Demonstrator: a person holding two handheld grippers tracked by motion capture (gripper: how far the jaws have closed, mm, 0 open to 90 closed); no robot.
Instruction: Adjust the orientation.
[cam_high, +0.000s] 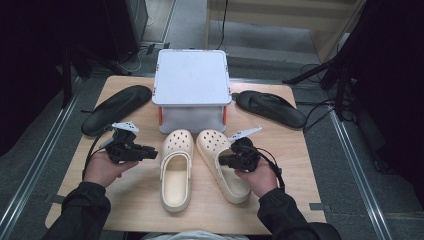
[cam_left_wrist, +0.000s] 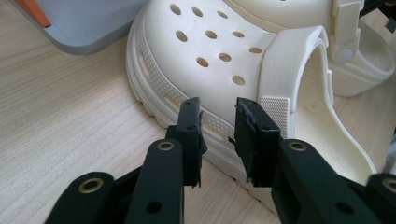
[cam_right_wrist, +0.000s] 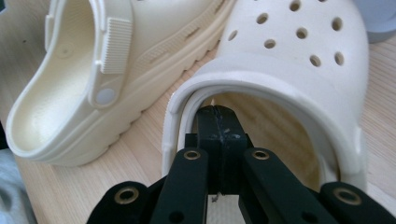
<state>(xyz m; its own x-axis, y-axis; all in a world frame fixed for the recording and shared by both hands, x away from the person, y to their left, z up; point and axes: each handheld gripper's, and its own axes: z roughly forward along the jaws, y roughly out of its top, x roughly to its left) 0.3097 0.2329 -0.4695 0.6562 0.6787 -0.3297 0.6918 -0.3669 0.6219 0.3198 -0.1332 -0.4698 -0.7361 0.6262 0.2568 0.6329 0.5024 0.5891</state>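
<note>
- Cream clogs are set side by side near the middle of the bench (cam_high: 130, 210), toes toward the far edge and heels toward the near edge.
- The left clog (cam_high: 176, 170) is seen just in front of a white lidded storage box (cam_high: 191, 77); the right clog (cam_high: 222, 165) lies beside it, angled slightly outward at the heel.
- The left tongs (cam_high: 152, 153) are held level at the outer side of the left clog; in the left gripper view (cam_left_wrist: 218, 140) the jaws are seen partly closed with a narrow gap between them, and the ridged sole edge of that clog (cam_left_wrist: 205, 60) sits just beyond their tips without being pinched.
- The right tongs (cam_high: 224, 161) are placed over the opening of the right clog; in the right gripper view (cam_right_wrist: 217, 126) the jaws are pressed fully together, their tip lying just under the rim of that clog's opening (cam_right_wrist: 289, 70), nothing being held between them.
- A black flip-flop (cam_high: 116, 108) is laid near the far left corner of the bench, and a second black flip-flop (cam_high: 270, 108) near the far right corner, each well apart from the clogs.
- Both forearms are covered by dark sleeves (cam_high: 80, 210).
</note>
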